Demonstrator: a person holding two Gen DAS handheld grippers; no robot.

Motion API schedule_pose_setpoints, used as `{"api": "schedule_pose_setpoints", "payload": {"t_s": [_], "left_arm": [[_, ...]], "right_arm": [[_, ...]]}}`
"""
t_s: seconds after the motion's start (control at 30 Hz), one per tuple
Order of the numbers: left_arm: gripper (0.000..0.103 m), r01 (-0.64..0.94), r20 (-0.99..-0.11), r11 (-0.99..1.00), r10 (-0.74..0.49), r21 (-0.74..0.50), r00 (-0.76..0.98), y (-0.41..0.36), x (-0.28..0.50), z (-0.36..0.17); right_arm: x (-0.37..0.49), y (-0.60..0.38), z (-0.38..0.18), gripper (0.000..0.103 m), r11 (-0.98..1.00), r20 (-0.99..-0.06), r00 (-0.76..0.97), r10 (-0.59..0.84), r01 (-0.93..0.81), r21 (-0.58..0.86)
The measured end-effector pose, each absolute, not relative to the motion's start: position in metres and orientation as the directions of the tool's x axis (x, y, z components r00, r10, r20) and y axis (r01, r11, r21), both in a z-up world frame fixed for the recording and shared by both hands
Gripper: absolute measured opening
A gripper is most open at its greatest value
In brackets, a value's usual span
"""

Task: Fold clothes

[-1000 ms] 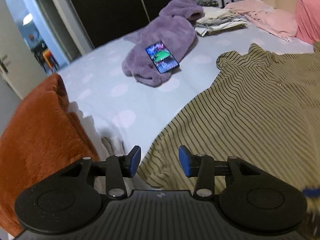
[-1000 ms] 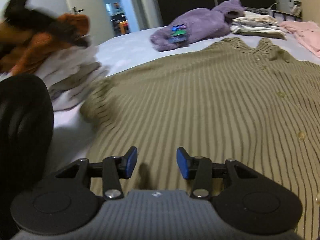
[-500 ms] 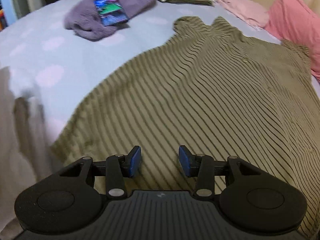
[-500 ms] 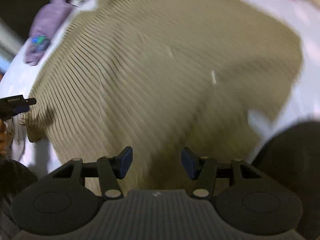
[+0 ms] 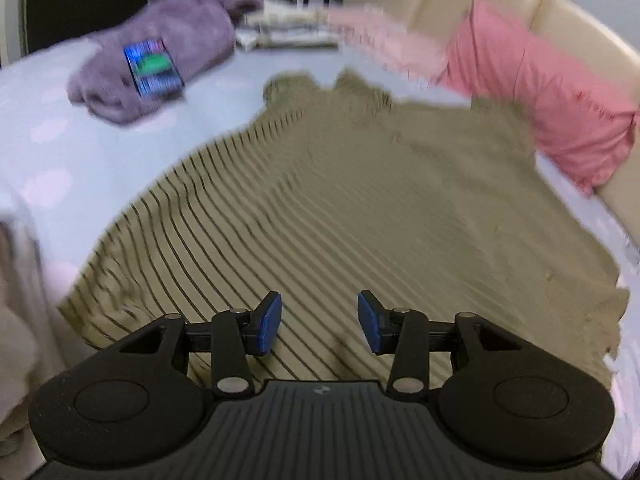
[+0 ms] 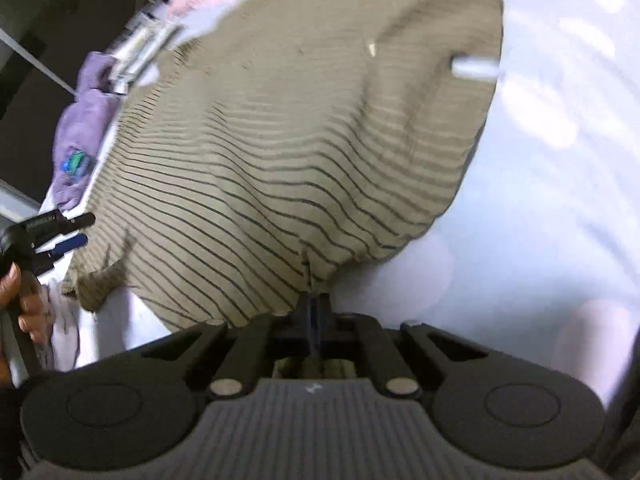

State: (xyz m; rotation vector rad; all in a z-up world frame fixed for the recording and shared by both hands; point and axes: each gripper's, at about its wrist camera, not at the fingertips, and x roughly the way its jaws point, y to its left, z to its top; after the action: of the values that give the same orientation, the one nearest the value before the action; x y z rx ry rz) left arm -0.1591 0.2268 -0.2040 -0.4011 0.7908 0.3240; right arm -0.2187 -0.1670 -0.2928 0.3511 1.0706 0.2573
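An olive shirt with thin dark stripes (image 5: 340, 208) lies spread over the pale bed sheet (image 5: 100, 148), its collar at the far end. My left gripper (image 5: 319, 323) hovers open just above the shirt's near hem, nothing between its blue pads. In the right wrist view the same striped shirt (image 6: 288, 132) fills the middle, and my right gripper (image 6: 316, 305) is shut on its near hem edge, the cloth puckering at the pinch. The left gripper (image 6: 66, 230) shows at the far left there, held by a hand (image 6: 20, 292).
A purple fleece garment (image 5: 168, 56) with a lit phone (image 5: 154, 65) on it lies at the back left. Folded clothes (image 5: 288, 28) and a pink garment (image 5: 380, 40) lie behind. A pink pillow (image 5: 552, 96) leans on the cream headboard (image 5: 520, 4). Whitish clothes (image 5: 16, 312) sit at the left edge.
My right gripper went from open over the shirt to shut on its hem edge. My left gripper swung right from the orange pile to above the shirt, staying open.
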Motion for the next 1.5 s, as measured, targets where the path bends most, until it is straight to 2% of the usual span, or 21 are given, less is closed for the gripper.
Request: {"api": "schedule_pose_setpoints", "payload": {"t_s": [0.13, 0.17, 0.23, 0.3, 0.33, 0.47, 0.5, 0.53, 0.57, 0.6, 0.67, 0.73, 0.8, 0.83, 0.93, 1.03, 1.07, 1.1, 1.13, 1.3, 1.5], "left_arm": [[0.047, -0.437, -0.715, 0.871, 0.155, -0.227, 0.681, 0.223, -0.168, -0.189], [0.047, -0.434, -0.709, 0.872, 0.158, -0.226, 0.687, 0.222, -0.169, -0.187], [0.048, -0.419, -0.694, 0.883, 0.165, -0.213, 0.701, 0.221, -0.171, -0.186], [0.047, -0.437, -0.724, 0.879, 0.175, -0.19, 0.668, 0.222, -0.165, -0.193], [0.045, -0.447, -0.738, 0.874, 0.172, -0.191, 0.652, 0.223, -0.163, -0.195], [0.045, -0.446, -0.726, 0.864, 0.149, -0.235, 0.672, 0.222, -0.165, -0.191], [0.045, -0.442, -0.72, 0.866, 0.151, -0.235, 0.678, 0.221, -0.169, -0.188], [0.046, -0.439, -0.716, 0.868, 0.153, -0.232, 0.681, 0.219, -0.17, -0.187], [0.046, -0.436, -0.712, 0.87, 0.155, -0.23, 0.685, 0.218, -0.172, -0.185], [0.046, -0.434, -0.71, 0.871, 0.155, -0.229, 0.686, 0.218, -0.173, -0.185], [0.046, -0.436, -0.71, 0.87, 0.157, -0.229, 0.686, 0.219, -0.175, -0.185], [0.046, -0.447, -0.719, 0.864, 0.156, -0.234, 0.677, 0.222, -0.174, -0.188], [0.046, -0.448, -0.721, 0.862, 0.153, -0.237, 0.675, 0.224, -0.173, -0.189], [0.046, -0.447, -0.721, 0.863, 0.152, -0.237, 0.676, 0.224, -0.172, -0.19], [0.046, -0.451, -0.731, 0.863, 0.154, -0.229, 0.665, 0.225, -0.171, -0.193], [0.046, -0.454, -0.74, 0.863, 0.156, -0.22, 0.654, 0.225, -0.171, -0.197], [0.046, -0.456, -0.743, 0.863, 0.156, -0.218, 0.651, 0.226, -0.17, -0.198], [0.046, -0.457, -0.746, 0.863, 0.157, -0.215, 0.648, 0.226, -0.17, -0.199], [0.046, -0.459, -0.744, 0.863, 0.161, -0.213, 0.648, 0.225, -0.171, -0.199], [0.046, -0.452, -0.74, 0.868, 0.164, -0.206, 0.652, 0.222, -0.172, -0.195], [0.046, -0.441, -0.746, 0.876, 0.161, -0.193, 0.646, 0.221, -0.17, -0.197]], "right_arm": [[-0.232, -0.178, -0.28, 0.0, 0.921, -0.805, 0.471, 0.361, -0.043, 0.387], [-0.231, -0.178, -0.285, 0.006, 0.925, -0.82, 0.446, 0.359, -0.049, 0.378], [-0.236, -0.172, -0.294, 0.01, 0.928, -0.838, 0.407, 0.365, -0.087, 0.362], [-0.243, -0.158, -0.294, 0.028, 0.919, -0.823, 0.41, 0.394, -0.152, 0.365], [-0.248, -0.148, -0.291, 0.044, 0.909, -0.808, 0.417, 0.416, -0.204, 0.363], [-0.263, -0.112, -0.292, 0.052, 0.866, -0.815, 0.388, 0.43, -0.433, 0.251], [-0.266, -0.104, -0.293, 0.051, 0.848, -0.826, 0.375, 0.421, -0.486, 0.212], [-0.267, -0.1, -0.3, 0.03, 0.833, -0.849, 0.325, 0.416, -0.511, 0.212], [-0.267, -0.099, -0.31, 0.004, 0.821, -0.875, 0.254, 0.412, -0.519, 0.236], [-0.266, -0.098, -0.32, 0.0, 0.81, -0.896, 0.181, 0.406, -0.525, 0.261], [-0.275, -0.099, -0.323, 0.0, 0.739, -0.85, 0.033, 0.525, -0.514, 0.436], [-0.284, -0.098, -0.315, 0.004, 0.708, -0.836, 0.017, 0.548, -0.543, 0.453], [-0.28, -0.104, -0.305, 0.02, 0.759, -0.845, 0.139, 0.517, -0.53, 0.377], [-0.274, -0.11, -0.3, 0.044, 0.797, -0.845, 0.208, 0.493, -0.497, 0.343], [-0.248, -0.127, -0.301, 0.045, 0.876, -0.84, 0.323, 0.435, -0.367, 0.312], [-0.228, -0.133, -0.313, 0.045, 0.891, -0.829, 0.351, 0.435, -0.301, 0.341], [-0.222, -0.133, -0.318, 0.032, 0.889, -0.824, 0.352, 0.445, -0.288, 0.357], [-0.218, -0.132, -0.323, 0.01, 0.881, -0.815, 0.35, 0.462, -0.285, 0.378], [-0.22, -0.133, -0.322, 0.001, 0.877, -0.809, 0.352, 0.47, -0.29, 0.383], [-0.24, -0.142, -0.305, 0.0, 0.876, -0.796, 0.384, 0.468, -0.323, 0.359], [-0.247, -0.16, -0.286, 0.0, 0.88, -0.798, 0.378, 0.469, -0.268, 0.391]]}}
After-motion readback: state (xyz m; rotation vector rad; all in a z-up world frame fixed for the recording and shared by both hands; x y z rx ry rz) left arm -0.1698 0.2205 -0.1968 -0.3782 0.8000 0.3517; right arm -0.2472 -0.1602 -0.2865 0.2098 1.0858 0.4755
